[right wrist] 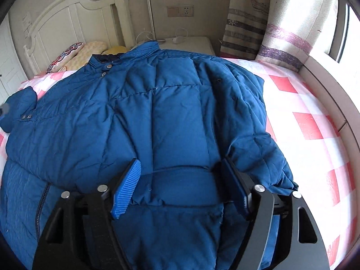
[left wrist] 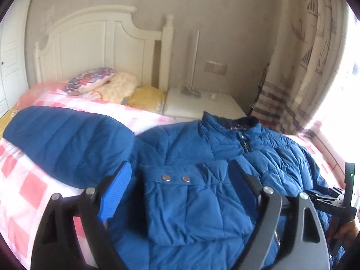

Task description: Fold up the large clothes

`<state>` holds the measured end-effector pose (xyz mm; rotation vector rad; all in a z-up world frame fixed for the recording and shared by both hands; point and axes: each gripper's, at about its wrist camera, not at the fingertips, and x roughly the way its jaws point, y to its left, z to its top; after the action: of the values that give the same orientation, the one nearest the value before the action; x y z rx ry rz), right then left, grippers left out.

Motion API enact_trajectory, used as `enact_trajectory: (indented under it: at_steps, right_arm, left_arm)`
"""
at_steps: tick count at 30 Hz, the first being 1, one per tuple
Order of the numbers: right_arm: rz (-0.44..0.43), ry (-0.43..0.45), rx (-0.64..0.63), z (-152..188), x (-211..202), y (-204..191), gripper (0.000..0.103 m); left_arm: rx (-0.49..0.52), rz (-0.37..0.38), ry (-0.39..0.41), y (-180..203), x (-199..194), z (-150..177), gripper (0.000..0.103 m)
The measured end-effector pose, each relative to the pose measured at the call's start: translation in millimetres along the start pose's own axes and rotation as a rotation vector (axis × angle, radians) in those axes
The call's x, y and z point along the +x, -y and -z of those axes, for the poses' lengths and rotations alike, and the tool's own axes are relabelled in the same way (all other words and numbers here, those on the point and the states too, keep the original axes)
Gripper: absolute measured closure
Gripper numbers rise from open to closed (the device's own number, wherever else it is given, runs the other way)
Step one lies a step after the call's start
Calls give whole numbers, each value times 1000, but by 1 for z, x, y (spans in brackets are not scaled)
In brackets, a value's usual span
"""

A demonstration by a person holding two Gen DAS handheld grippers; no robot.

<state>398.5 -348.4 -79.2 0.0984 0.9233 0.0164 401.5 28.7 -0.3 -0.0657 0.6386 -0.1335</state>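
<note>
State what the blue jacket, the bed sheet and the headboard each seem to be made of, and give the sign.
Jacket: quilted, padded synthetic shell, probably nylon or polyester; stitched puffy panels with a slight sheen.
Bed sheet: soft woven cloth, likely cotton; matt pink and white checks.
Headboard: white-painted wood, or wood-like board; rigid moulded panels and a turned post.

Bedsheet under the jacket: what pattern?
Pink-red and white checks on the bedsheet, clearest in the right wrist view.
</note>
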Motion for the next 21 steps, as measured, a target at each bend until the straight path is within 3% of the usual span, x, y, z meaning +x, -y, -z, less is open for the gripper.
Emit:
enact_trajectory:
  at_steps: [4,5,6,8,12,15,18,21]
  right_arm:
    - [17,-27,-26,-5,-2,-7,22]
    - [7,-52,-32,-10,-4,-8,22]
    - [-18,-56,-23,-17,-8,-6,22]
    - [-53,20,24,-36,-24,0,22]
    - [50,135,40,-82,-31,2,22]
    - [108,71,4,-100,5,-2,22]
    - [140,-103,-43,-91,60,-2,23]
    - [122,-95,-7,-88,61,5,23]
  left_arm:
    - [40,1,-258,14,78,28,17]
    - [65,-19,-278,15,90,37,15]
    - [111,-39,-250,19,93,45,10]
    - [133,-39,-259,23,94,46,6]
    - [152,-51,-269,25,97,49,2]
    - [147,-48,-269,24,96,48,2]
    - [142,-45,-268,23,96,48,2]
    - [142,-44,-269,23,96,48,2]
